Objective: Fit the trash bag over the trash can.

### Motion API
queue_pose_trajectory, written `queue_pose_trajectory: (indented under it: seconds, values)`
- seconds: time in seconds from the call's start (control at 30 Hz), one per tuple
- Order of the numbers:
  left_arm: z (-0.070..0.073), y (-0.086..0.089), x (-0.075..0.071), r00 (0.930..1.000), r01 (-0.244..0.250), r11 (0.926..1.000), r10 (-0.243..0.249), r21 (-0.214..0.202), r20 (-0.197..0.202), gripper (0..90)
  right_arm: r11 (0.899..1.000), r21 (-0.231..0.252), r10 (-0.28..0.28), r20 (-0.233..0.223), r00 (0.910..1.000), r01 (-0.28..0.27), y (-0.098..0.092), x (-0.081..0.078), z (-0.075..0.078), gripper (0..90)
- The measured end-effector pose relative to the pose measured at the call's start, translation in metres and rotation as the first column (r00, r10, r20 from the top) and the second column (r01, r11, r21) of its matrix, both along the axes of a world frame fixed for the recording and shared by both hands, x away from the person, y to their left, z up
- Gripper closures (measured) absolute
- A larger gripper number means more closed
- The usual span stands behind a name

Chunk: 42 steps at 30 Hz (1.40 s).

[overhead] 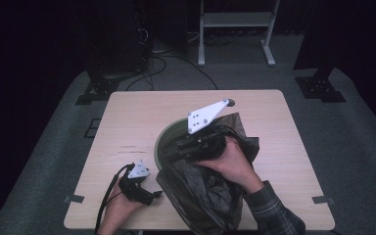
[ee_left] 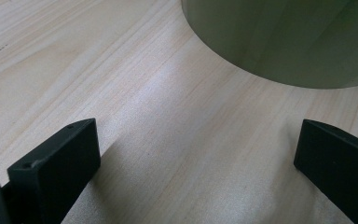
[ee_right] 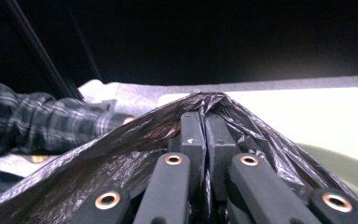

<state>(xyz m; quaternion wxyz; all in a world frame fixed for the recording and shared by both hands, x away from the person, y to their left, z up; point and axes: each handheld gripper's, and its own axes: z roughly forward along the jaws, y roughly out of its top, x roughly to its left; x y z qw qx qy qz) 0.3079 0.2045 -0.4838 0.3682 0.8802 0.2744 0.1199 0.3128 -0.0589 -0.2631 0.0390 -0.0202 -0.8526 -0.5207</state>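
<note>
Right tongs [ee_right: 204, 126] pinching the floppy, slippery trash bag [overhead: 203, 196] hem over the bin [overhead: 162, 142]; left tongs [ee_left: 196, 154] spread, idle at 7 o'clock.

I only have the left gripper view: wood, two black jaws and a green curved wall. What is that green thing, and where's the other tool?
Observer: It is a round green bin standing on the table; the right tool reaches over its rim.
Operator: Is the right tool holding anything?
Observer: Yes. In the right gripper view its jaws are shut on a fold of a black plastic bag.
Operator: Where is the rest of that bag?
Observer: From above, it drapes from the bin's near side toward the table's near edge, under the right hand.
Operator: And my left tool?
Observer: Open, with nothing between the jaws, low over the table left of the bag.
</note>
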Motion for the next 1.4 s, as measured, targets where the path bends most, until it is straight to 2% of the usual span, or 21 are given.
queue_pose_trajectory:
  seconds: [0.03,0.23,0.27,0.3,0.47,0.6,0.73,0.77,0.8,0.83,0.9,0.97,1.07,1.1,1.17,1.27,1.4]
  values:
    - [0.000,0.000,0.000,1.0000,0.000,1.0000,0.000,0.000,0.000,0.0,1.000,0.006,0.021,-0.007,0.9998,-0.021,0.011,0.002,0.002,87.6]
    - [0.000,0.000,0.000,1.0000,0.000,1.0000,0.000,0.000,0.002,0.0,0.998,0.024,0.060,-0.023,0.9979,-0.059,0.033,0.006,0.004,87.6]
    - [0.000,0.001,0.000,1.0000,0.009,0.9999,-0.009,0.011,0.002,0.0,0.997,0.038,0.075,-0.036,0.9965,-0.073,0.042,0.007,0.005,87.6]
    - [0.000,0.000,0.000,1.0000,0.005,1.0000,-0.005,0.005,0.002,0.0,0.995,0.046,0.085,-0.041,0.9955,-0.083,0.046,0.008,0.005,87.4]
    - [0.000,0.000,0.000,1.0000,0.007,1.0000,-0.007,0.006,0.002,0.0,0.993,0.051,0.108,-0.048,0.9930,-0.105,0.059,0.007,0.005,86.9]
    - [0.000,0.000,0.000,1.0000,0.008,0.9999,-0.008,0.006,0.001,0.0,0.995,0.042,0.098,-0.052,0.9938,-0.096,0.058,0.008,0.003,86.9]
    - [0.000,0.000,0.000,1.0000,0.007,1.0000,-0.007,0.003,0.001,0.0,0.997,0.038,0.065,-0.053,0.9964,-0.063,0.046,0.012,0.001,86.8]
    - [0.000,0.000,0.000,1.0000,0.006,1.0000,-0.006,0.001,0.000,0.0,0.999,0.020,0.033,-0.052,0.9981,-0.032,0.037,0.014,0.000,86.8]
    - [0.000,0.000,0.000,1.0000,0.006,1.0000,-0.006,0.001,0.000,0.0,0.999,0.020,0.033,-0.052,0.9981,-0.032,0.037,0.014,0.000,86.8]
    - [0.000,0.000,0.000,1.0000,0.005,1.0000,-0.005,0.001,0.002,0.0,1.000,0.009,0.007,-0.053,0.9986,-0.006,0.029,0.016,-0.002,86.7]
    - [0.000,0.000,0.000,1.0000,0.006,1.0000,-0.006,0.001,0.000,0.0,1.000,0.007,-0.002,-0.054,0.9985,0.002,0.026,0.017,-0.003,86.7]
    - [0.000,0.000,0.000,1.0000,0.006,1.0000,-0.006,0.001,0.001,0.0,0.999,-0.010,-0.042,-0.052,0.9978,0.041,0.012,0.019,-0.004,86.0]
    - [0.000,0.000,0.000,1.0000,0.006,1.0000,-0.006,0.000,0.000,0.0,0.998,-0.025,-0.066,-0.047,0.9967,0.065,0.003,0.020,-0.004,86.0]
    - [0.000,0.000,0.000,1.0000,0.006,1.0000,-0.006,0.000,0.000,0.0,0.994,-0.047,-0.101,-0.033,0.9943,0.099,-0.008,0.021,-0.004,86.1]
    - [0.000,0.000,0.000,1.0000,0.006,1.0000,-0.006,0.001,0.000,0.0,0.992,-0.053,-0.115,-0.030,0.9930,0.113,-0.011,0.022,-0.004,86.0]
    - [0.000,0.000,0.000,1.0000,0.006,1.0000,-0.006,0.001,0.000,0.0,0.983,-0.076,-0.166,-0.020,0.9859,0.164,-0.027,0.025,-0.004,86.0]
    - [0.000,0.000,0.000,1.0000,0.006,1.0000,-0.006,0.001,0.000,0.0,0.974,-0.080,-0.216,-0.020,0.9761,0.214,-0.044,0.031,-0.006,86.0]
